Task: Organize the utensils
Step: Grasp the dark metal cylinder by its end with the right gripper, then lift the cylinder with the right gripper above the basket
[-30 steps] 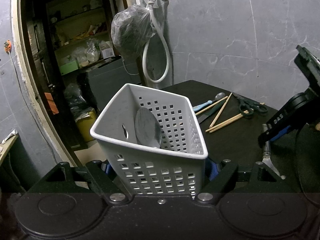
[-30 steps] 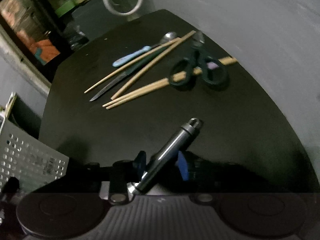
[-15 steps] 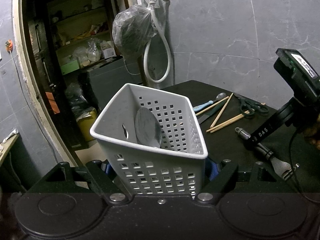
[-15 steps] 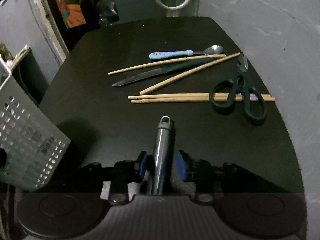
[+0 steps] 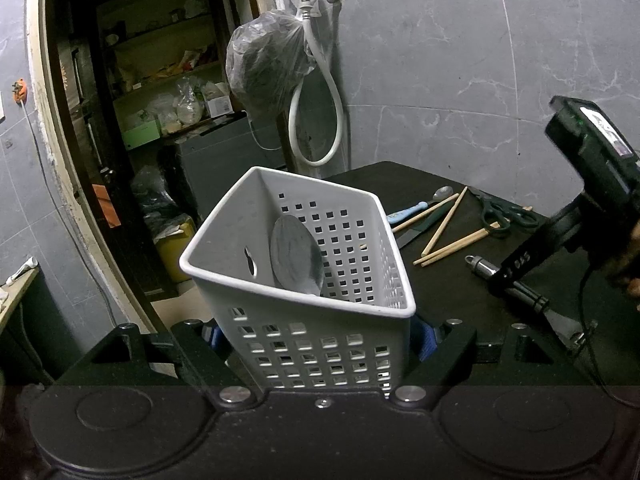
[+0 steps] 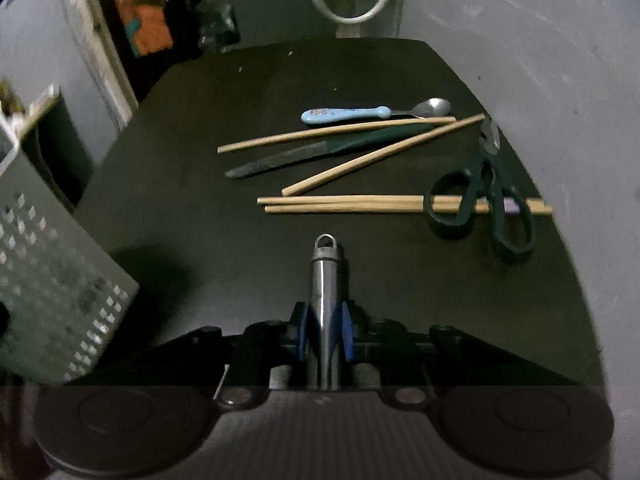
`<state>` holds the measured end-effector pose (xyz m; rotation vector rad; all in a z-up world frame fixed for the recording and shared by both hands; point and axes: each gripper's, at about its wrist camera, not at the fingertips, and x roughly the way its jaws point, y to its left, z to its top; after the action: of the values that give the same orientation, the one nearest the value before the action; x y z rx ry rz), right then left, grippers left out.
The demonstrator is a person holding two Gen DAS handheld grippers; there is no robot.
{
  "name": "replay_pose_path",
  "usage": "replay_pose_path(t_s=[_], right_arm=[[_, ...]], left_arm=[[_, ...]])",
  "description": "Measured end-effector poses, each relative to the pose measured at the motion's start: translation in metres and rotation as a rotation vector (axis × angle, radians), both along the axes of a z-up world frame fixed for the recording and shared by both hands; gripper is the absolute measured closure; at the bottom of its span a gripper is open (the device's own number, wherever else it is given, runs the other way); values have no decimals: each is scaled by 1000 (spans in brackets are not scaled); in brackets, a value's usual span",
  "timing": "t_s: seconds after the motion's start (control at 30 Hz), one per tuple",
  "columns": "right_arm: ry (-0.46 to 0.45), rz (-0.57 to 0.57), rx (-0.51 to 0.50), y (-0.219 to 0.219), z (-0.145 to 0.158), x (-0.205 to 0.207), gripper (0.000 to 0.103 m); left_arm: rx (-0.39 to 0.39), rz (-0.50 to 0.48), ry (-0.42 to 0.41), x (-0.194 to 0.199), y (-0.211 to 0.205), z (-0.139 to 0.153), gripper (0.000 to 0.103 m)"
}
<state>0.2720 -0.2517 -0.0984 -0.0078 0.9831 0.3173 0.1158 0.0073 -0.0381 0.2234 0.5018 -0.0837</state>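
my left gripper (image 5: pixel 320 344) is clamped on the white basket (image 5: pixel 304 320), tilted, with a big metal spoon (image 5: pixel 296 260) leaning inside. my right gripper (image 6: pixel 325 334) is closing on the steel handle (image 6: pixel 326 280) of a tool lying on the black table (image 6: pixel 180 160), blue pads against its sides. past it lie two chopsticks (image 6: pixel 340 204) side by side, dark scissors (image 6: pixel 486 200) lying across them. farther off are two more chopsticks (image 6: pixel 372 158), a knife (image 6: pixel 320 150) and a blue-handled spoon (image 6: pixel 360 112). a white hose (image 5: pixel 316 120) hangs on the grey wall.
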Motion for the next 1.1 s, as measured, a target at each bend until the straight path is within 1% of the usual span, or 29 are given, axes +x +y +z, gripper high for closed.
replay_pose_path(t_s=[0.07,0.13,0.4,0.53,0.73,0.83,1.1], right_arm=[[3,-30,90,-11,2,-2,84],[-22,-42,155,-18,6,-5,84],[-117,-72,272,-35,25,-13,84],[-192,-77,320,-42,35,-21,83],[-311,-72,346,-46,47,-31,83],[-367,-64,342,-46,52,-38,83],[-395,-13,292,-37,57,-50,83]], left_arm=[[0,0,-1,0,0,0,19],[2,-1,-1,0,0,0,19],[2,0,-1,-3,3,1,19],[3,0,-2,-4,4,1,19],[6,-3,-1,-5,3,0,19],[6,-3,-1,-4,2,0,19],[6,-3,-2,-4,3,0,19]])
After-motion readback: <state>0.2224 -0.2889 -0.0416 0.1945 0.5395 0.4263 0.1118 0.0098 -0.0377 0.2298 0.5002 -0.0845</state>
